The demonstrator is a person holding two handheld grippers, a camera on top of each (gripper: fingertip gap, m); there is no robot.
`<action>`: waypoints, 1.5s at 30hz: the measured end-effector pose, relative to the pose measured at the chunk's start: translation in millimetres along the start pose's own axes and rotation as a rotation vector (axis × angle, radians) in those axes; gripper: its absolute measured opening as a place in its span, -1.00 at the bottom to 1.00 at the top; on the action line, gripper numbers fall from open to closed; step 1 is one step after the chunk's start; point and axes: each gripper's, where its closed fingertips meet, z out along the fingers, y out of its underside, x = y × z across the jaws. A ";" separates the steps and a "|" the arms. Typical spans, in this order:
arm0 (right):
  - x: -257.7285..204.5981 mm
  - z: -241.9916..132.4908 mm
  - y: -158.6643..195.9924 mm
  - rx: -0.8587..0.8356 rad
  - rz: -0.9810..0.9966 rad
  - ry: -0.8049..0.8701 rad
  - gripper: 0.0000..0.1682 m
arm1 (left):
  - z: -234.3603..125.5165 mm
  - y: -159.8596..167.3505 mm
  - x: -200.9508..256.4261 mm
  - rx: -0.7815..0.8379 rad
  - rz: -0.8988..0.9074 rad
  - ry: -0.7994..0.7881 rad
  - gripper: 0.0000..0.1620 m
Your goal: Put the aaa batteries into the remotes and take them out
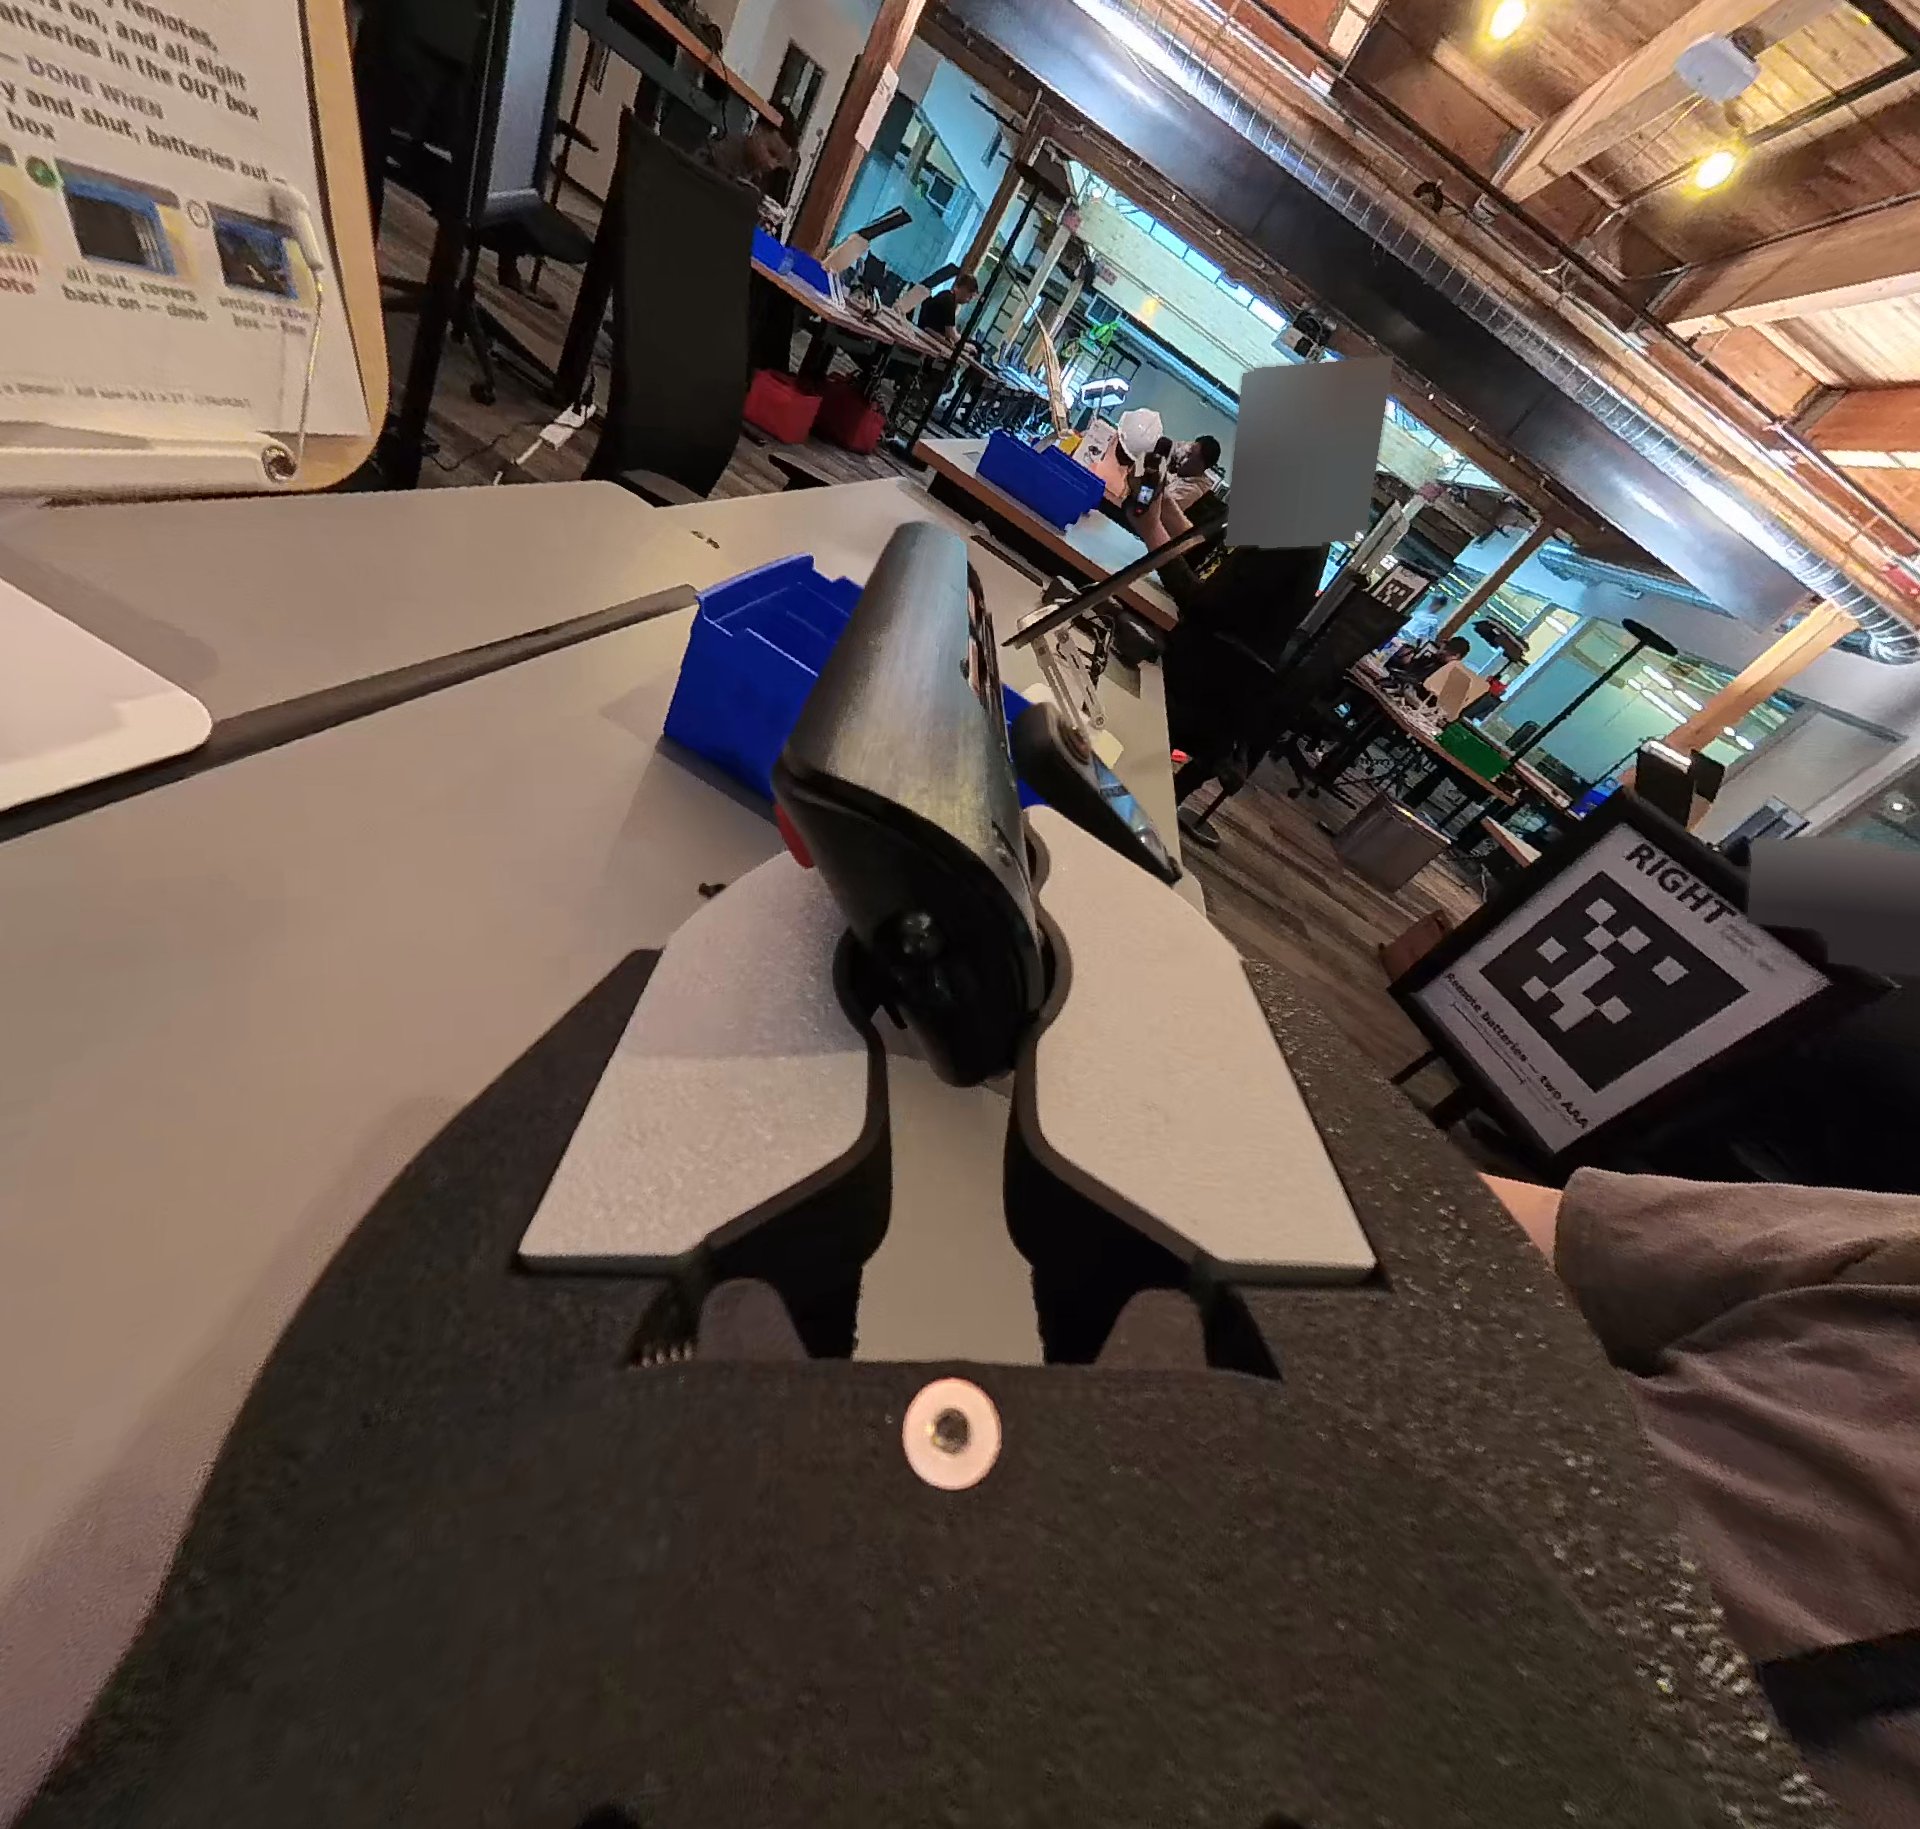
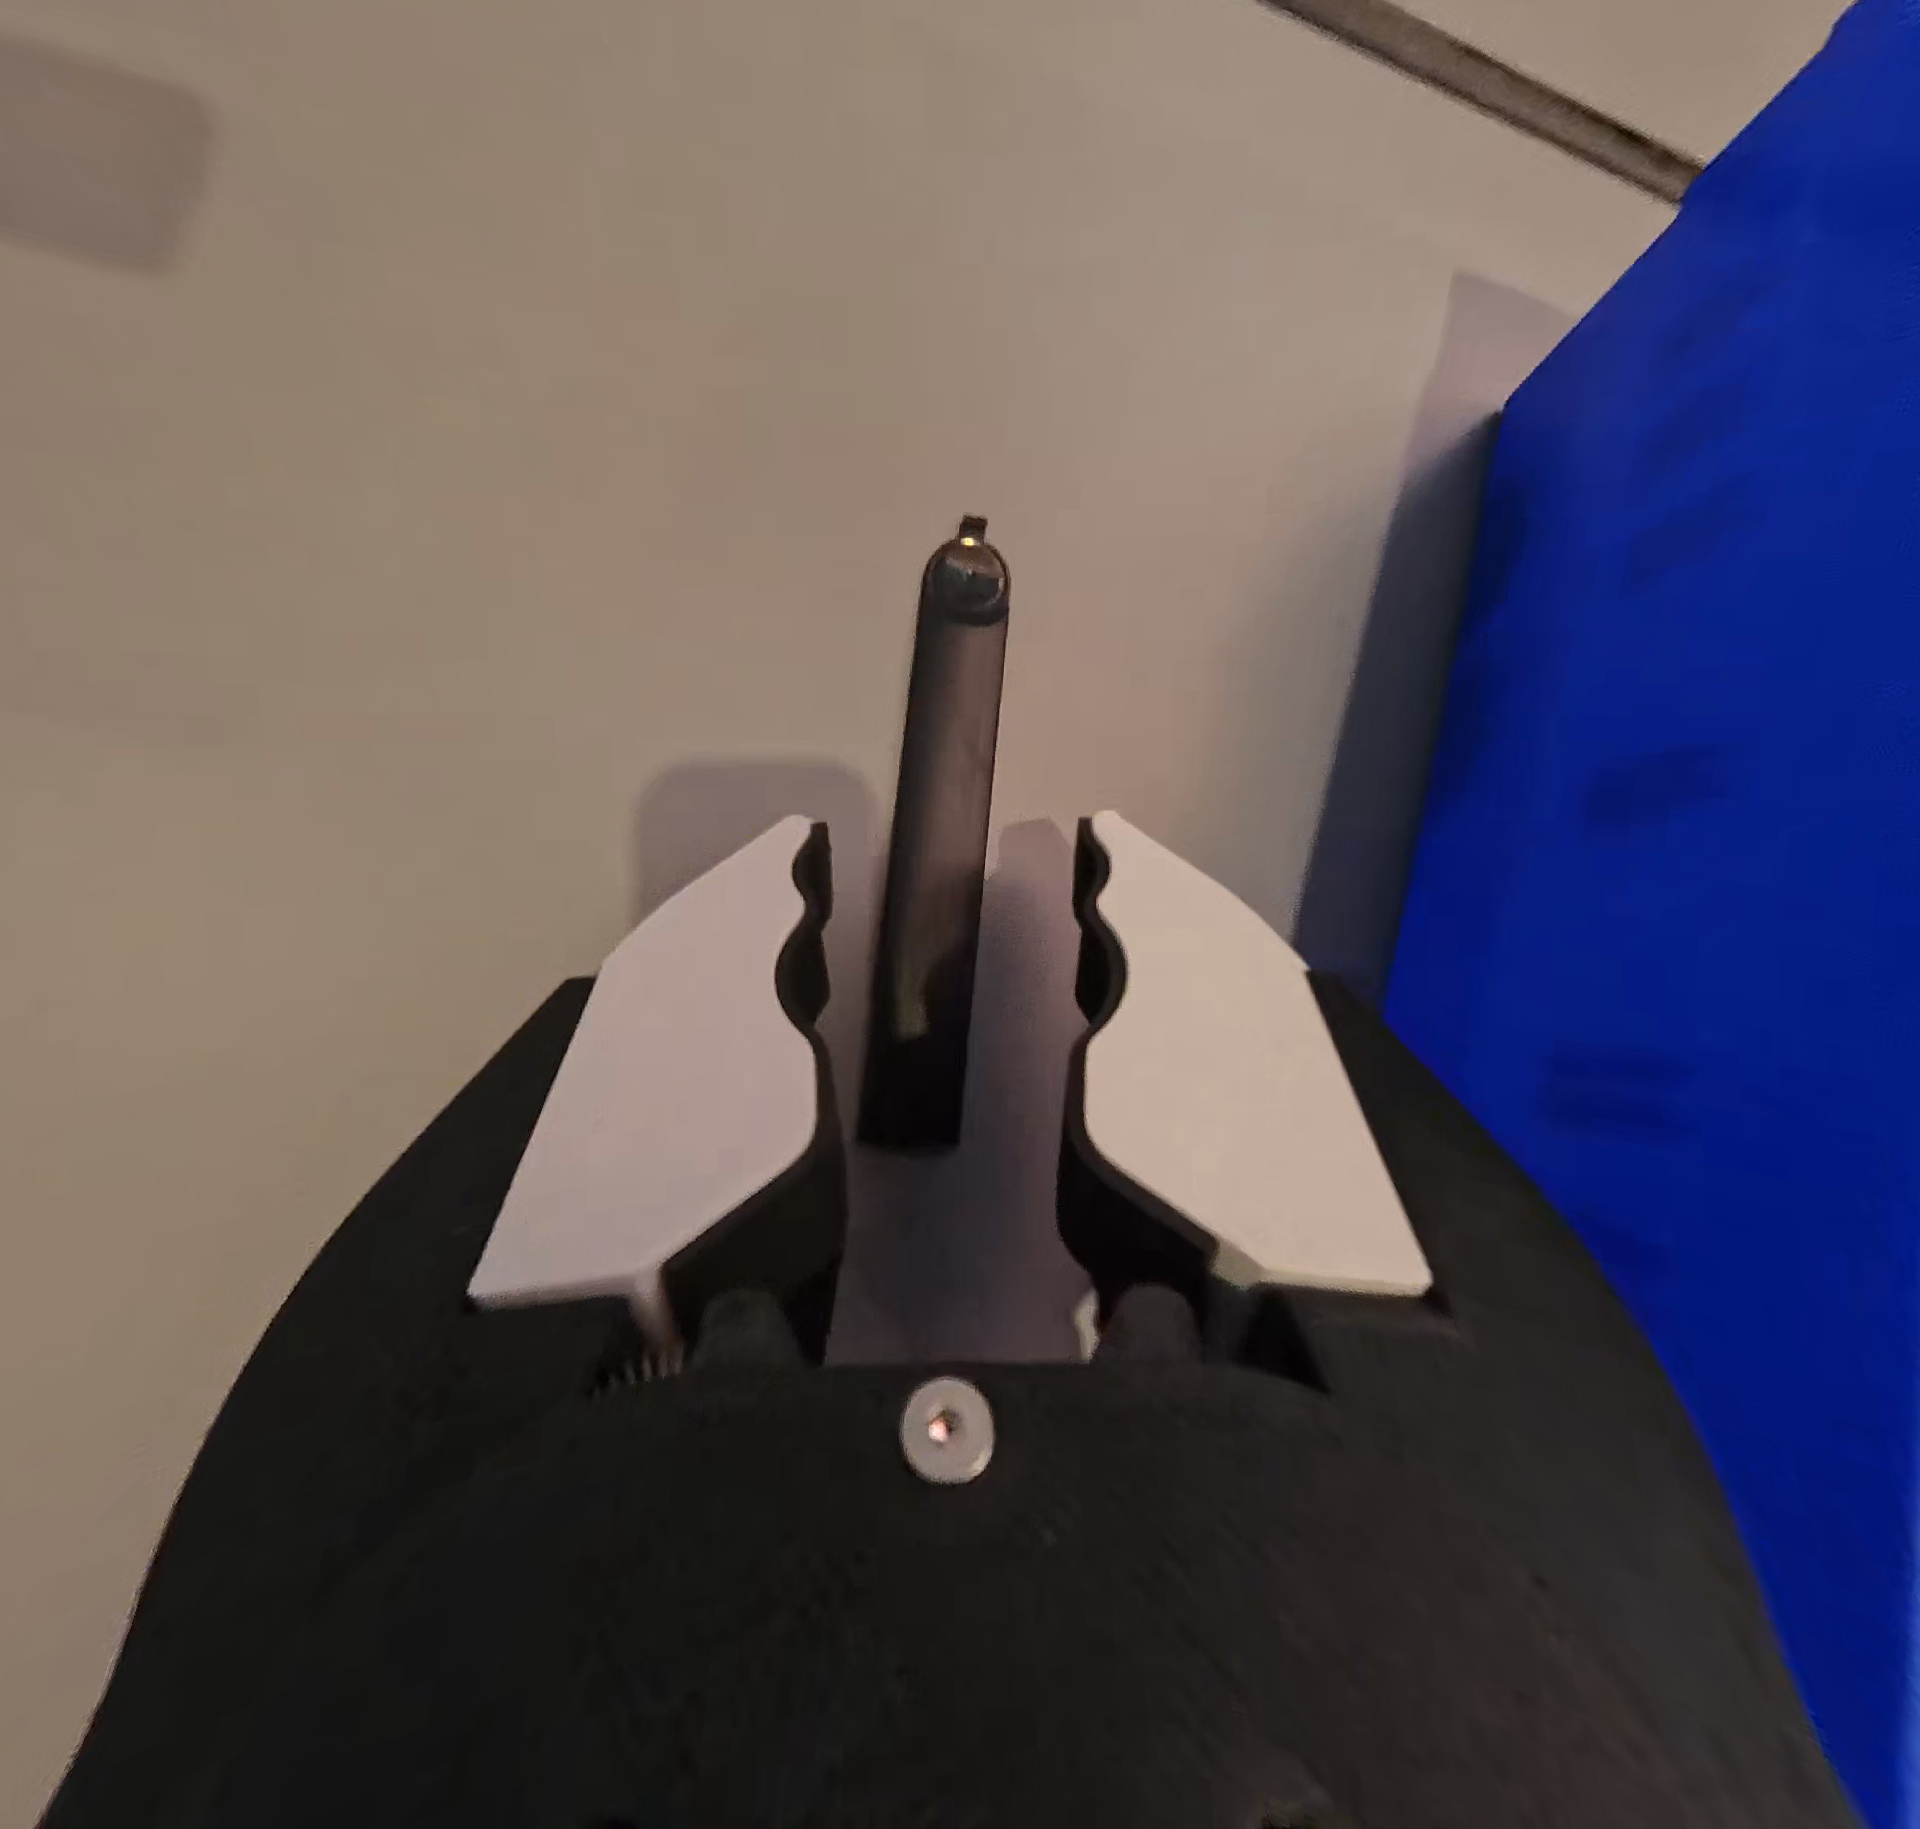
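Left wrist view has the left gripper clamped on the near end of a long black plastic remote, which juts away toward twelve o'clock, tipped up on edge above the grey tabletop. Holding it steady like this probably presents the battery bay to the other tool, though the bay itself cannot be made out. A blue plastic bin waits just behind the remote at eleven o'clock. No loose batteries show in this view.

Over to the right wrist view: the right gripper stands released, its white fingers spread wide on either side of a slim dark strip with a small metal tip pointing to twelve o'clock. What it is cannot be told; it touches neither finger. A blue bin wall fills three o'clock, so this tool seems poised beside the box, likely to fetch or drop a battery.

Writing: a printed instruction sheet at ten o'clock and a framed black-and-white marker card at three o'clock both carry text.
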 end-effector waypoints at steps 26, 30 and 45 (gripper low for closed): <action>-3.7 -5.1 20.9 -0.046 0.055 -0.160 -0.75 | 11.7 19.5 -5.9 -0.097 -0.045 0.025 -0.75; -4.0 -20.0 9.0 0.026 0.077 -0.196 -0.75 | 12.7 20.7 -5.1 -0.103 -0.036 0.030 -0.74; 12.8 -69.8 -18.4 0.185 0.120 -0.214 -0.76 | 45.0 20.6 -9.3 -0.029 0.315 -0.281 -0.74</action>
